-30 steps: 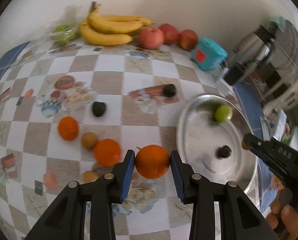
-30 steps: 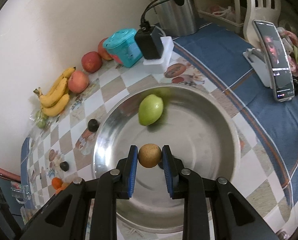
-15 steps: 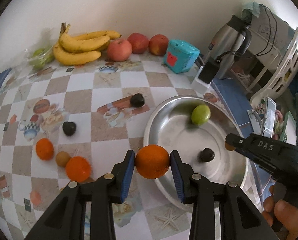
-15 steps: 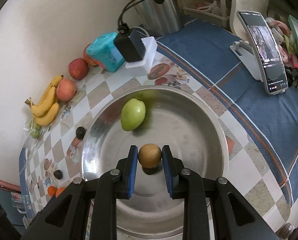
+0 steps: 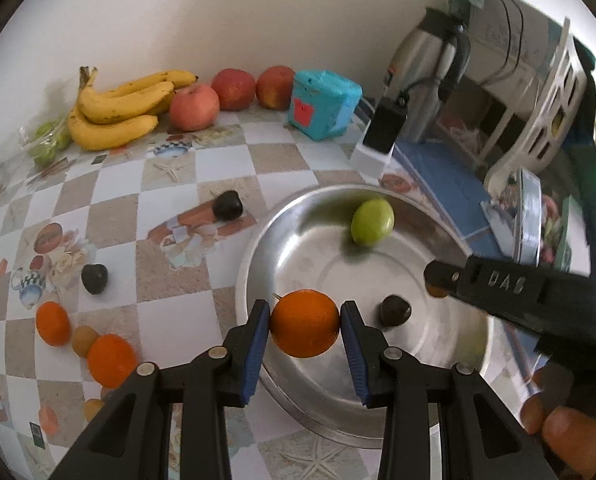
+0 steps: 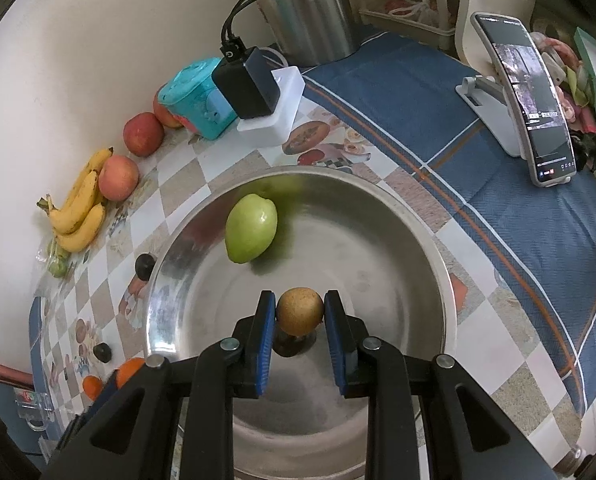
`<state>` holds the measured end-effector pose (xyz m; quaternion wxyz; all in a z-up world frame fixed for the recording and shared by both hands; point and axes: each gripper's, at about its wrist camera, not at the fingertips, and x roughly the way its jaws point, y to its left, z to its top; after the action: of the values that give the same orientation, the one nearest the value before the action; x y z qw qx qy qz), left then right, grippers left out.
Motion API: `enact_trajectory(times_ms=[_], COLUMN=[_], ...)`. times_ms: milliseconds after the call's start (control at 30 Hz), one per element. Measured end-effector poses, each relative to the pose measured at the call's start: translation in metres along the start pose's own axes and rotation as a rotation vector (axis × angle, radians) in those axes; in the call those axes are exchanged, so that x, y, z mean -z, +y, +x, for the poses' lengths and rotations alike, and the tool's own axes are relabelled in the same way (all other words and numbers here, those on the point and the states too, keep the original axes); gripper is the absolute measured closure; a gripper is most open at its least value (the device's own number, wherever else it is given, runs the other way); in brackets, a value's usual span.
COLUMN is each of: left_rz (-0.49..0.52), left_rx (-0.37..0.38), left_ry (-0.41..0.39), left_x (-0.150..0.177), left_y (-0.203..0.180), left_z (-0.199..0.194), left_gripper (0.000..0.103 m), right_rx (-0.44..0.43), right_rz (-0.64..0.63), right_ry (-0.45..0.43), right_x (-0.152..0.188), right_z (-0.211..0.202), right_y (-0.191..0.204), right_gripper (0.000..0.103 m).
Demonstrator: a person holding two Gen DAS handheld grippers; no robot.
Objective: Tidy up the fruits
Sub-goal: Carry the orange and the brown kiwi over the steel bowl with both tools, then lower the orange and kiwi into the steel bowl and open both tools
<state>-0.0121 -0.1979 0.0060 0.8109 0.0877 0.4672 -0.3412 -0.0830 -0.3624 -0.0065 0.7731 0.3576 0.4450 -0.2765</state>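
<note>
My left gripper (image 5: 305,322) is shut on an orange (image 5: 305,323) and holds it over the near left rim of the steel bowl (image 5: 258,256). My right gripper (image 6: 299,312) is shut on a small brown fruit (image 6: 299,311) above the bowl's middle (image 6: 377,256); it also shows in the left wrist view (image 5: 437,284). In the bowl lie a green fruit (image 6: 251,227) and a dark round fruit (image 5: 395,310), the latter mostly hidden under the brown fruit in the right wrist view.
On the checkered tablecloth lie two oranges (image 5: 112,360), a brown fruit (image 5: 82,341), two dark fruits (image 5: 227,205), bananas (image 5: 114,114), apples (image 5: 194,107), a teal box (image 5: 323,106), a charger block (image 6: 266,96), a kettle (image 5: 429,80) and a phone on a stand (image 6: 529,100).
My left gripper has carried the orange to the right, from over the tablecloth to over the bowl's rim. My right gripper has come lower and further in over the bowl with the brown fruit.
</note>
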Motion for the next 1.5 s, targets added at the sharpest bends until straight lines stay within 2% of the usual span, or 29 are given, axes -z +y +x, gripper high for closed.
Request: enact_trajectory(times_ms=[267, 667, 700, 767, 800, 833, 967, 1033, 1067, 1267, 1500], left_rz=[0.004, 0.015, 0.012, 0.011, 0.006, 0.001, -0.020, -0.033, -0.038, -0.098, -0.200], left_rx=[-0.001, 0.007, 0.005, -0.004, -0.008, -0.005, -0.012, -0.030, -0.040, -0.132, -0.225], left_ry=[0.010, 0.017, 0.018, 0.015, 0.010, 0.007, 0.004, 0.007, 0.010, 0.019, 0.058], left_x=[0.004, 0.005, 0.005, 0.004, 0.004, 0.003, 0.001, 0.001, 0.000, -0.002, 0.000], left_y=[0.000, -0.004, -0.003, -0.002, -0.001, 0.000, 0.005, 0.009, 0.010, 0.027, 0.055], left_z=[0.004, 0.005, 0.006, 0.005, 0.004, 0.003, 0.001, 0.001, 0.001, -0.001, 0.000], left_gripper=[0.064, 0.063, 0.061, 0.051, 0.046, 0.045, 0.043, 0.034, 0.032, 0.021, 0.013], right_rx=[0.041, 0.077, 0.083, 0.095, 0.099, 0.102, 0.106, 0.105, 0.098, 0.087, 0.078], right_rz=[0.033, 0.048, 0.050, 0.050, 0.050, 0.052, 0.047, 0.042, 0.040, 0.006, -0.048], right_ry=[0.039, 0.050, 0.054, 0.057, 0.056, 0.052, 0.035, 0.029, 0.029, 0.043, 0.042], right_x=[0.002, 0.002, 0.002, 0.002, 0.002, 0.001, 0.000, -0.001, -0.001, -0.001, 0.001], right_z=[0.009, 0.011, 0.012, 0.013, 0.013, 0.012, 0.008, 0.007, 0.007, 0.010, 0.008], right_y=[-0.009, -0.013, -0.014, -0.015, -0.015, -0.015, -0.015, -0.014, -0.014, -0.006, 0.005], right_gripper=[0.077, 0.076, 0.075, 0.071, 0.065, 0.060, 0.057, 0.043, 0.041, 0.035, 0.035])
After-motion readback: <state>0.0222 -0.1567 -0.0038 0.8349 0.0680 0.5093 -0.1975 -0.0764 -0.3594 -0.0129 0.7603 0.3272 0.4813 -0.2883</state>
